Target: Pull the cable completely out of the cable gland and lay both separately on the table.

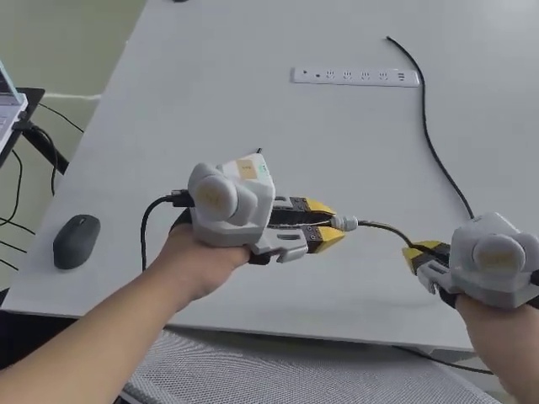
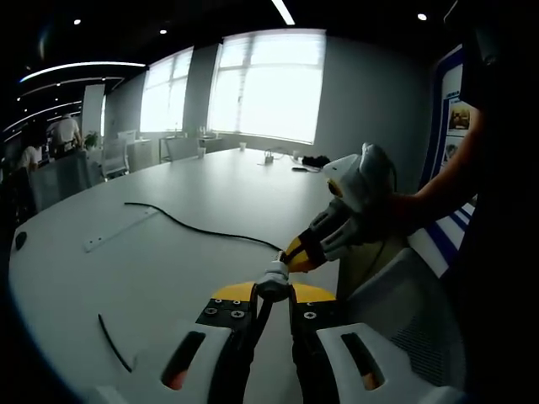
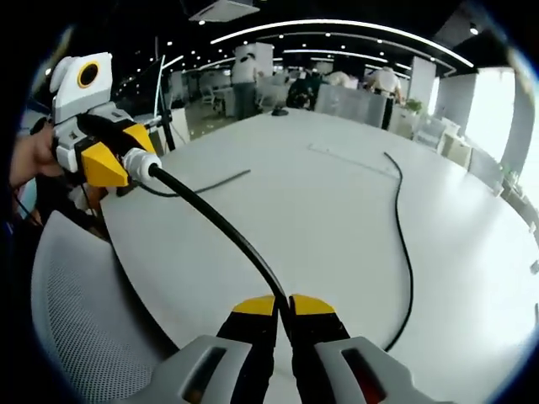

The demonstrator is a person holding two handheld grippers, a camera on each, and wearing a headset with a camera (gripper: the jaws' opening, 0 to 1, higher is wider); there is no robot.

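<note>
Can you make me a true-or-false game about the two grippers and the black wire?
1. The left gripper is shut on the cable gland. True.
2. The cable is already out of the cable gland. False: one end runs into it.
3. The right gripper is shut on the cable. True.
4. The power strip hangs from a gripper. False: it lies flat on the table, away from both grippers.
5. The mouse is bright white. False: it is dark.
</note>
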